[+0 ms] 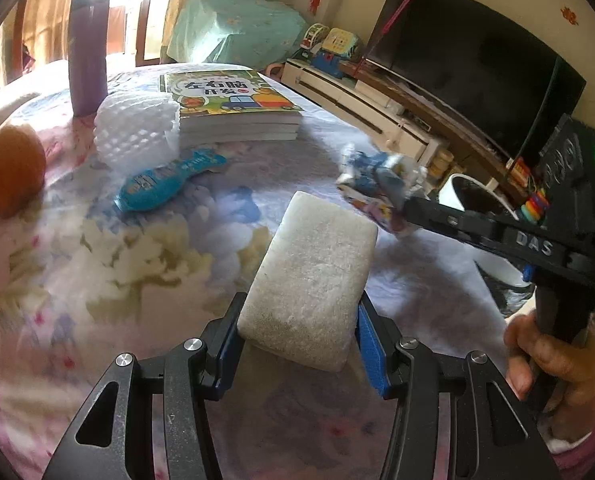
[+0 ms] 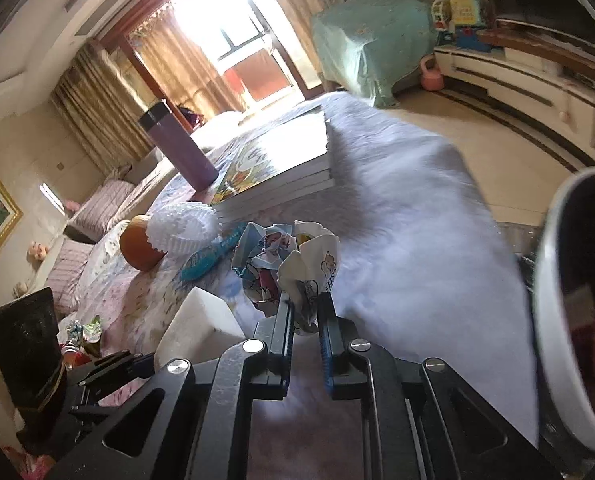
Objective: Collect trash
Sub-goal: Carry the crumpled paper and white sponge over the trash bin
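Foam, a pale block, is clamped between the blue pads of the left gripper in the left wrist view and is held tilted above the floral cloth of the table. Toward the far edge of the table a stack of children's books is seen, with a white foam fruit net leaning at its near left corner and a purple flask standing upright behind the net. A blue snack wrapper lies flat just in front of the net, and an orange sits near the left edge. At the right edge of the table, a crumpled printed wrapper is pinched in the tips of the right gripper, whose handle is held by a hand; just beyond it the white rim of a trash bin is visible. In the right wrist view, the right gripper is clenched tightly on the crumpled printed wrapper, which is bunched above the jaws and lifted off the cloth. The trash bin stands off the right edge of the table, its opening dark. The foam is seen at lower left, with the left gripper beside it.
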`<state>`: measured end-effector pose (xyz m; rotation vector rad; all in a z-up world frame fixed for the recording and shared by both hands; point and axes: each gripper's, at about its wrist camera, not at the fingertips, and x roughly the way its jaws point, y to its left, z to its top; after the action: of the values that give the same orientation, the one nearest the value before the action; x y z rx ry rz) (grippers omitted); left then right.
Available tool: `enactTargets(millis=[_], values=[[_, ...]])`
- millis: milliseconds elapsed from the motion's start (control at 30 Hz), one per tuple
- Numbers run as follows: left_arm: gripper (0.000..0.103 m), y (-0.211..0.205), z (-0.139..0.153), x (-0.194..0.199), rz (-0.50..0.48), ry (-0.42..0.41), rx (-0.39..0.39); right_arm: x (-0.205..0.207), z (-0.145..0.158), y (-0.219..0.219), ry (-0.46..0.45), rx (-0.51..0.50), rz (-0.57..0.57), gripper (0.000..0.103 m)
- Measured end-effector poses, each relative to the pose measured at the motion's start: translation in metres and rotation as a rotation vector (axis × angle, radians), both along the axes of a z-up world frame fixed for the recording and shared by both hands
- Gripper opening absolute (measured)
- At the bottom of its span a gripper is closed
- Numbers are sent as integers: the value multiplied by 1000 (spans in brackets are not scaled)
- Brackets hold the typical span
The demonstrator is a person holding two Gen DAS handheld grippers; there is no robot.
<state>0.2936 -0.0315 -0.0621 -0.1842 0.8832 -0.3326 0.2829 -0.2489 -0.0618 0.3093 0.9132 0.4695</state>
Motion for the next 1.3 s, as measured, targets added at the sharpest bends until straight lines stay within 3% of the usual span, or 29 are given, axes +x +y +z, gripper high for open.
enactTargets(millis=[567,1300], values=[[50,-55,21,-45,-55,-24,29,-70,13,-57,-18,39,-104,11],[50,-105,35,-64,-141,-48,58,-114,12,-110,-26,75,-225,11]])
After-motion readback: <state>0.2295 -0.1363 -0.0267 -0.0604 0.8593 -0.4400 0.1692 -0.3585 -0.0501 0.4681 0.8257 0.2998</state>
